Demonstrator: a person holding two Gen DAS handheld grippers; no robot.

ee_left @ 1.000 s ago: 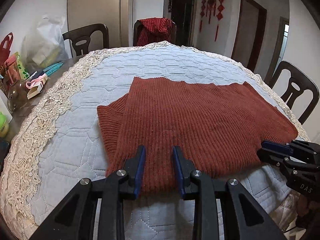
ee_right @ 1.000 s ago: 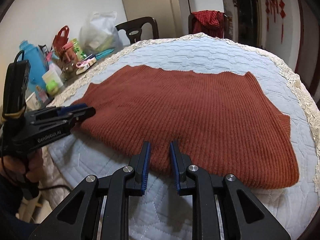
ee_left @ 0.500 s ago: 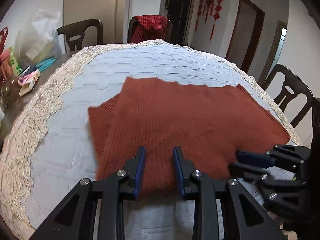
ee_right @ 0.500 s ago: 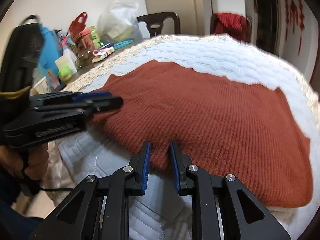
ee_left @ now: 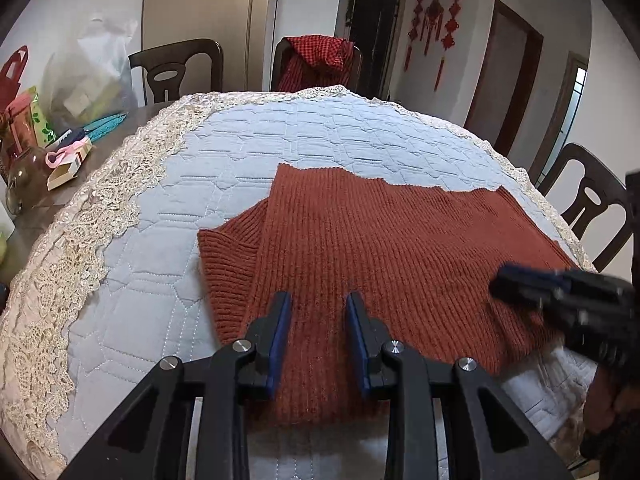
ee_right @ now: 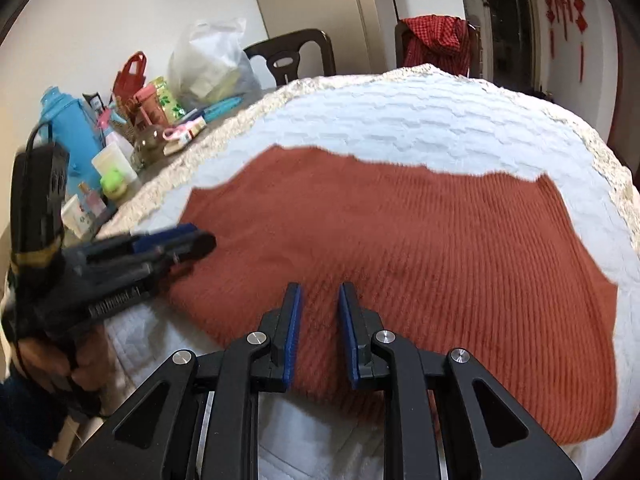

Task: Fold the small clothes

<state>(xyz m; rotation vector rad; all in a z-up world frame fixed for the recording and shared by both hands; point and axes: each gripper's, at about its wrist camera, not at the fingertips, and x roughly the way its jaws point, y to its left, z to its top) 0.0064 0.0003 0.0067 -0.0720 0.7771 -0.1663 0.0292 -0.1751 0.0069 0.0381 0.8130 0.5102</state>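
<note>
Your left gripper [ee_left: 318, 336] pinches the near hem of the rust knit sweater [ee_left: 384, 248] at lower centre of its view, jaws narrow on the fabric. Your right gripper [ee_right: 319, 328] clamps the same hem likewise. The sweater lies across the quilted table cover [ee_left: 280, 140], mid-frame.

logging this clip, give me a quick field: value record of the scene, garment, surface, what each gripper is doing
garment: rust ribbed knit sweater, lying flat, one sleeve folded in at its left side
surface: pale blue quilted cover with a lace border
left gripper: fingers pinch the sweater's near hem
right gripper: fingers pinch the near hem further right
clutter: bags and bottles beside the cover
</note>
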